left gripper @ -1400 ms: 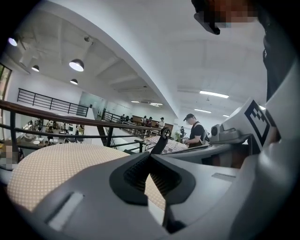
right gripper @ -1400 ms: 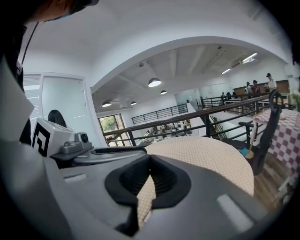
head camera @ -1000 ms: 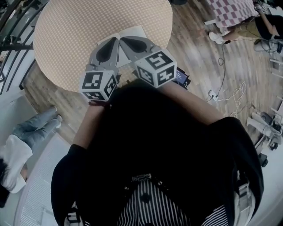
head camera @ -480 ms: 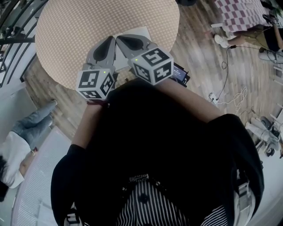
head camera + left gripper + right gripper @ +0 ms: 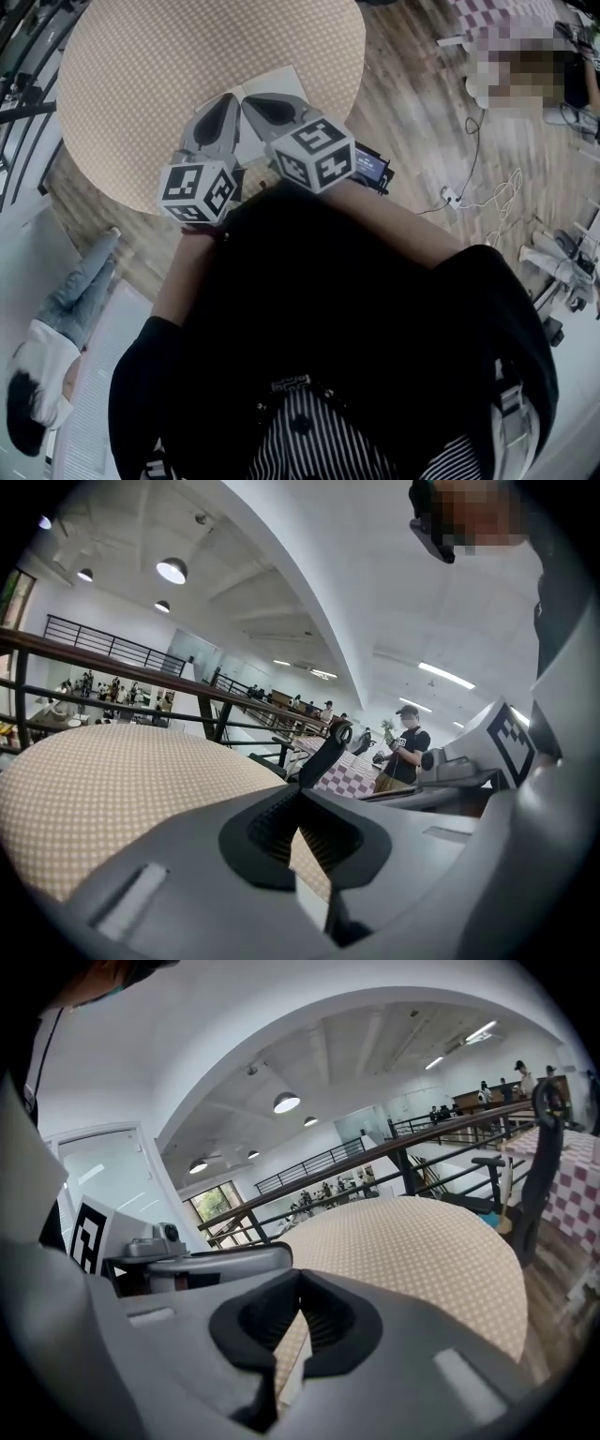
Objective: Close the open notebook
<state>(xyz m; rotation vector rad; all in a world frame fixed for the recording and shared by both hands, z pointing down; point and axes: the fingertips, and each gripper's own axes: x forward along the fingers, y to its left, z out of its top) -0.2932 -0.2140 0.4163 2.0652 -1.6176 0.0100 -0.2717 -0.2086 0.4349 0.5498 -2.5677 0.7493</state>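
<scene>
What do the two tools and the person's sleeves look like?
Both the left tool and right tool are grey plastic shells with black ribbed pads, each carrying a white cube printed with black square markers. The person wears a black top.

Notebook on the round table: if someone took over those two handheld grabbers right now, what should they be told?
Left gripper: jaws shut, nothing in them.
Right gripper: jaws shut, nothing in them.
Both sit side by side over the near part of the notebook; whether they touch it cannot be told.
The notebook lies open, white pages up, on the person's side of the round table.
Done: nothing yet.
Left: fold one side over so it closes.
</scene>
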